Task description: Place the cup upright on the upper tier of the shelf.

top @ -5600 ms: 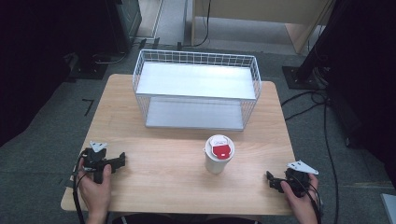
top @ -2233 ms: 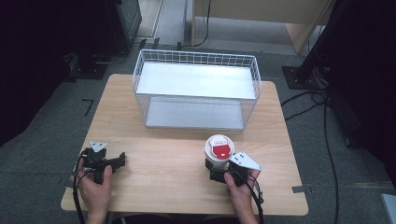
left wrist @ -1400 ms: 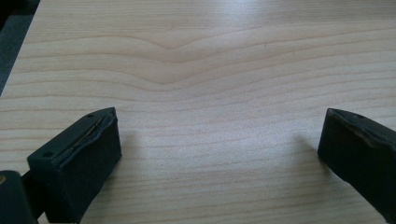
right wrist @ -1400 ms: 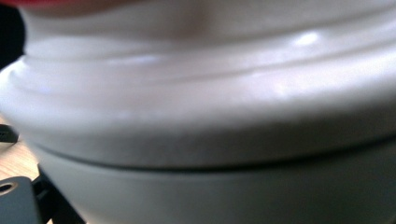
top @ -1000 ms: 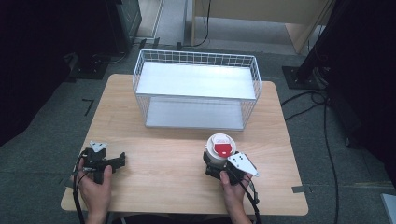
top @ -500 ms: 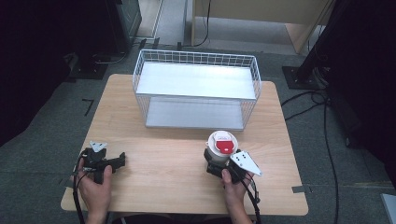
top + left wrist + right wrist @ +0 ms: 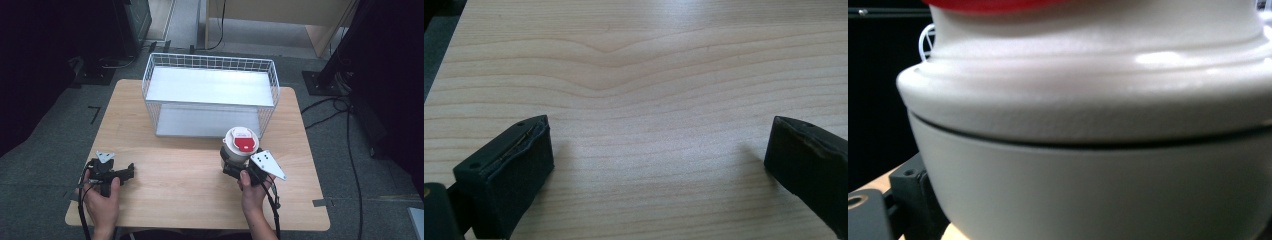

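At table's right-front | your right tongs (image 7: 234, 167) grip the white red-lidded cup (image 7: 240, 145), upright, just before the wire basket (image 7: 210, 92) | basket lies straight ahead of cup | left tongs (image 7: 127, 172) open, idle, well apart.

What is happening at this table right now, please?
A person holds a gripper in each hand at a wooden table. The right gripper is at the side of a white cup with a red lid, its jaws around the cup's body just in front of a white wire basket. The left gripper rests near the table's front left with its jaws open, nothing between them.
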### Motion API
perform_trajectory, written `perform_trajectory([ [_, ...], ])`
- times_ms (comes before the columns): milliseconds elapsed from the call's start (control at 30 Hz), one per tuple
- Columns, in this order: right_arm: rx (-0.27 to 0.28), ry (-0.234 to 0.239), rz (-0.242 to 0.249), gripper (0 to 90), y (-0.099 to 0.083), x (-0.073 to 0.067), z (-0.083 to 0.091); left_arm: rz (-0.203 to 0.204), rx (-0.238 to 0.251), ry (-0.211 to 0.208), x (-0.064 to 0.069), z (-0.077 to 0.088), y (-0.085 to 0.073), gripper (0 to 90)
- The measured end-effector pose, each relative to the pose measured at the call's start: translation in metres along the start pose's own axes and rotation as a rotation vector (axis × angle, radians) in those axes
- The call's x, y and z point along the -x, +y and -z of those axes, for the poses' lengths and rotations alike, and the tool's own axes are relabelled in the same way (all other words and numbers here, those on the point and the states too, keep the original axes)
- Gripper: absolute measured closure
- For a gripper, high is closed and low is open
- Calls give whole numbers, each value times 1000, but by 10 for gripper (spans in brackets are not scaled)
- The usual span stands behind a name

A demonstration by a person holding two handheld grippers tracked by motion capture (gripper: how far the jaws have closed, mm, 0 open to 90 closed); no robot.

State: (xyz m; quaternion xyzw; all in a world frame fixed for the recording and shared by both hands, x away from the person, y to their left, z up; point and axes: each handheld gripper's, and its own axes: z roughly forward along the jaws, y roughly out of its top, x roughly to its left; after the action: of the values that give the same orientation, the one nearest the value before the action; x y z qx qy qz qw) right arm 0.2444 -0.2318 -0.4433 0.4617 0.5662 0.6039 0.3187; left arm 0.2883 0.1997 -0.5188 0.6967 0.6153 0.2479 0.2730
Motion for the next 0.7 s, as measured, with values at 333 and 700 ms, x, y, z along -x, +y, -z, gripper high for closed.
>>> perform_trajectory([
  [333,31,4,30,27,31,0,-13,0,1,1,0,0,0,0],
  [700,62,30,3,27,50,-7,-24,-1,0,1,0,0,0,0],
])
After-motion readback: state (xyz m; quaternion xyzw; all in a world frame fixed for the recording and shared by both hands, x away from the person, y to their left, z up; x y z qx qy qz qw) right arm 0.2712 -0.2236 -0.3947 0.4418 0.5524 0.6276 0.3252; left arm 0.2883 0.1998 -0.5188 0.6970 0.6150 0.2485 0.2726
